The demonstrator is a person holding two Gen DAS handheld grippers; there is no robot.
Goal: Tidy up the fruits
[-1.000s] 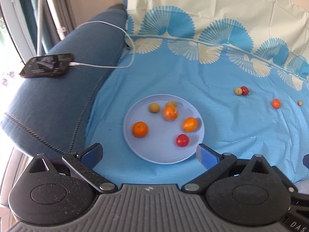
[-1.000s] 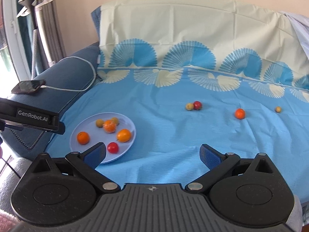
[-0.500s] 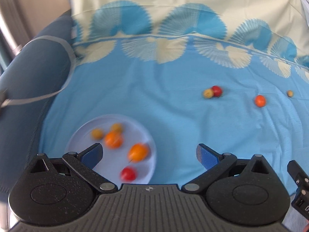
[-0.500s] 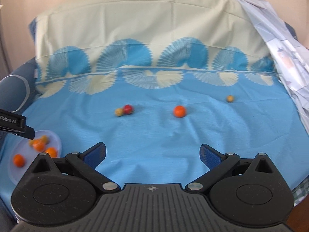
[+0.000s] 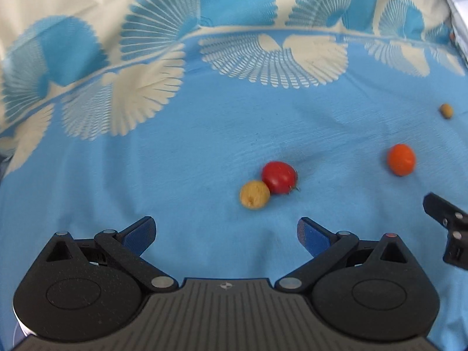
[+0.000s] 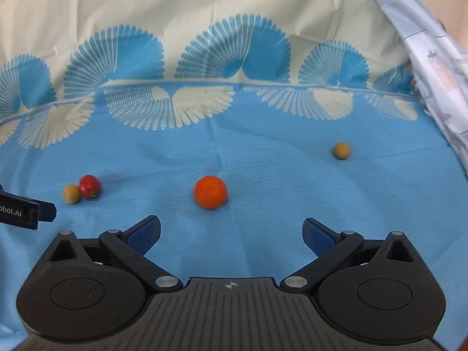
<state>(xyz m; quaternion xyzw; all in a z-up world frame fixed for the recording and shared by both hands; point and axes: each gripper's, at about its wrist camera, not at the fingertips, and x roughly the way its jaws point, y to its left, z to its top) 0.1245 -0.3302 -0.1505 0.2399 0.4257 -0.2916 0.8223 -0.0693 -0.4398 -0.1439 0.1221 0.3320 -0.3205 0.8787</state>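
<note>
A red tomato (image 5: 278,177) and a small yellow fruit (image 5: 254,194) lie touching on the blue sheet, just ahead of my open, empty left gripper (image 5: 226,232). An orange fruit (image 5: 400,159) and a small tan fruit (image 5: 446,111) lie further right. In the right wrist view the orange fruit (image 6: 210,192) sits just ahead of my open, empty right gripper (image 6: 231,234). The tomato (image 6: 90,186) and yellow fruit (image 6: 72,193) lie to its left, the tan fruit (image 6: 341,150) to the far right. The plate is out of view.
The blue sheet (image 6: 263,175) with fan patterns rises into a cream backrest cover (image 6: 204,14). A pale printed cloth (image 6: 433,67) hangs at the right. Part of the right gripper (image 5: 447,228) shows at the left view's right edge; the left gripper's body (image 6: 23,209) shows at the right view's left edge.
Both grippers have swung right and moved closer to the loose fruits. The plate and phone have left both views. Both grippers stay open.
</note>
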